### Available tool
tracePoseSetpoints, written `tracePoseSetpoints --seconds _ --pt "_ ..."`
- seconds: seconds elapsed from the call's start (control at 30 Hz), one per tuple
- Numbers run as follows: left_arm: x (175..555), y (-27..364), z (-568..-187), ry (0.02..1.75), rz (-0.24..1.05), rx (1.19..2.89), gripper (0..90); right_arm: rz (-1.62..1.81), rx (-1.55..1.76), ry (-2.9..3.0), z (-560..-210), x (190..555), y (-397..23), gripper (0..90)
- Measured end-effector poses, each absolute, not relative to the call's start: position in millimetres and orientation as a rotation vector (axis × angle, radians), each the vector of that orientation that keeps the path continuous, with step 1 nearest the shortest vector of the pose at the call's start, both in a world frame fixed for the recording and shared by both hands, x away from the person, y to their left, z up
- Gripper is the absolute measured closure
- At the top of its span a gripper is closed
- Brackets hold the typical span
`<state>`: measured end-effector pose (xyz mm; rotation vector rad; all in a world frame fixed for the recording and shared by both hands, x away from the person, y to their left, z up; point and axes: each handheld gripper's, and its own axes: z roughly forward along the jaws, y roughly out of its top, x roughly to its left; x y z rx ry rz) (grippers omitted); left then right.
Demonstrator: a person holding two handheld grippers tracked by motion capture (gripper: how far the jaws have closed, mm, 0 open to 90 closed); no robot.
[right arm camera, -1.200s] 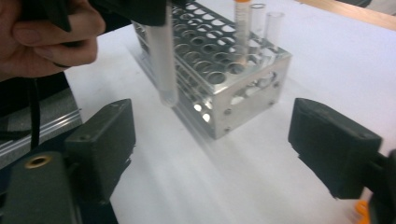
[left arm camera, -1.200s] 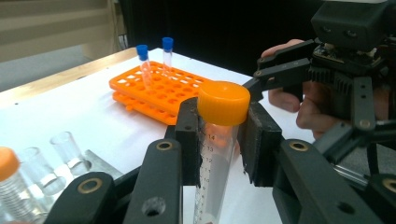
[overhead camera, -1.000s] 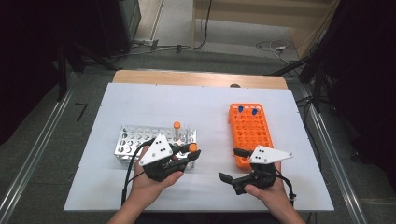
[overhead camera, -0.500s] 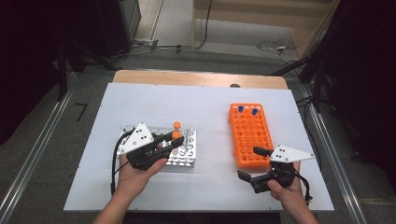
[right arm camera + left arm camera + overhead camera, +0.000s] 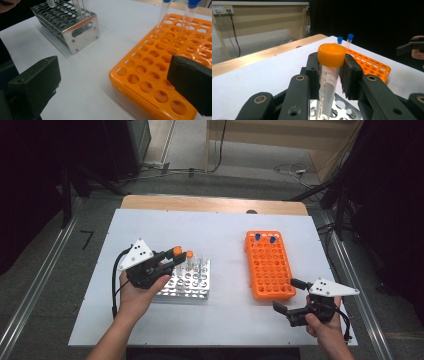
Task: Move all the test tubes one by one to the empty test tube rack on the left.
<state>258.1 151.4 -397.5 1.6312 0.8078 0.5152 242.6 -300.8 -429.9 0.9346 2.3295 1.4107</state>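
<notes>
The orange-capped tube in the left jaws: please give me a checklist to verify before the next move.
1. Grip: left gripper jaws clamp the orange-capped tube just under its cap: ok.
2. Tube upright between the jaws: ok.
3. Tube's lower end over the metal rack; whether it is free of the holes: cannot tell.
4. Neighbouring orange-capped tube in the rack stands close to the held one: not ok, watch for contact.
5. Right gripper jaws open, holding nothing, apart from the orange rack: ok.
6. Free holes in the orange rack near its two blue-capped tubes: ok.
</notes>
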Motion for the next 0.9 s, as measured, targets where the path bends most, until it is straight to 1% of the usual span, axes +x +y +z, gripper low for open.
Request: tracePoseSetpoints --seconds 0.5,0.9 --pt "292 153 -407 0.907 0.545 1.599 71.0 1.414 0.965 2.304 -431 247 -310 0.0" --pt "306 144 -417 0.944 0.562 1.606 71.0 1.42 0.972 2.293 -431 248 -314 0.0"
